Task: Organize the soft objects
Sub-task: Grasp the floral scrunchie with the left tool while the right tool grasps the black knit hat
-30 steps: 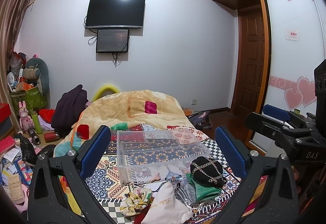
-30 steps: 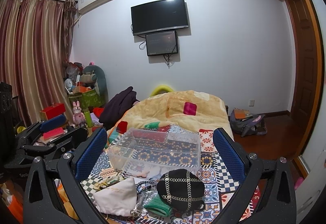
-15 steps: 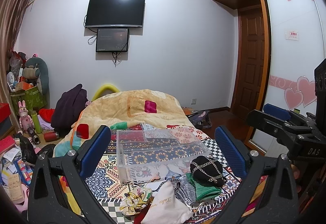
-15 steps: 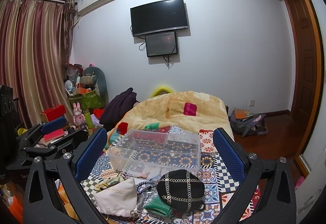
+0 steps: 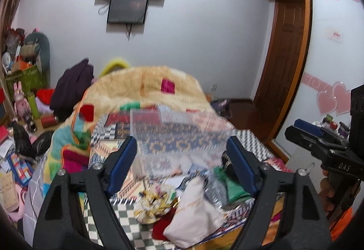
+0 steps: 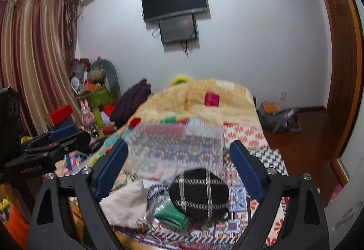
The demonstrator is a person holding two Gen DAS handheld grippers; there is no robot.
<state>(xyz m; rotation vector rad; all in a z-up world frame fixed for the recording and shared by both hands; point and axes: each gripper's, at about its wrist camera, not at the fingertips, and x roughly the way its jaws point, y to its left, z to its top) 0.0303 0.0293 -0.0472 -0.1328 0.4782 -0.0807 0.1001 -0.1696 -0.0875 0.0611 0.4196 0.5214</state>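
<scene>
Both hand-held grippers, left [image 5: 182,159] and right [image 6: 179,163], gape released above a jumbled soft pile [image 6: 159,202] beside a clear bin [image 6: 179,147].

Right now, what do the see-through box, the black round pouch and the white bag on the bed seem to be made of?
The box looks like clear hard plastic: the patterned cover shows through its walls. The black pouch seems soft fabric, crossed by gold chain-like trim. The white bag looks like matte cloth, slumped and creased. Blur leaves the finer weave uncertain.

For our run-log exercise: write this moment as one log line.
left gripper: open, empty | right gripper: open, empty | clear box: empty | black pouch, white bag: on bed
</scene>
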